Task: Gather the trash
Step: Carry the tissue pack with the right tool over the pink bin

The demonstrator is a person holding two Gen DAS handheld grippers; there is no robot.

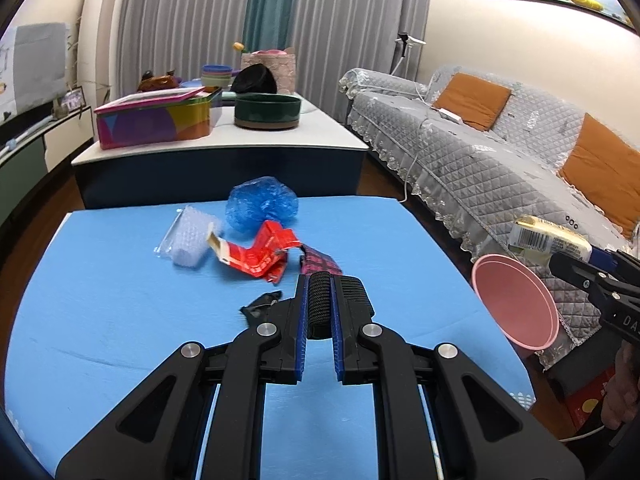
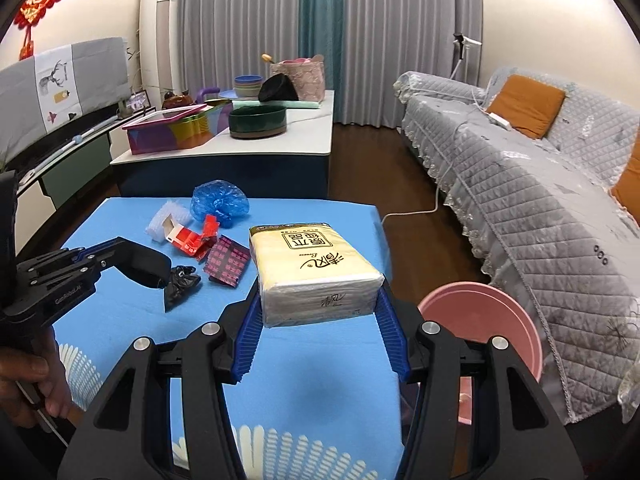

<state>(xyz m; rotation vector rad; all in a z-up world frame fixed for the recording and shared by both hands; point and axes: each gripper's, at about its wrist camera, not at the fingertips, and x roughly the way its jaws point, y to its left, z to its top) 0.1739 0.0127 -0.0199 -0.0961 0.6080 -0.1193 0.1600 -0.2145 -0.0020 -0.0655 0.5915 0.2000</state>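
On the blue table lie a crumpled blue plastic bag, a bubble-wrap piece, a red torn carton, a dark red patterned wrapper and a black plastic scrap. My left gripper is shut on a black ribbed roll, low over the table beside the black scrap. My right gripper is shut on a yellow tissue pack, held above the table's right side next to the pink bin.
The pink bin stands off the table's right edge, in front of a grey-covered sofa. Behind the table is a white-topped cabinet with a colourful box, a green round tin and bowls.
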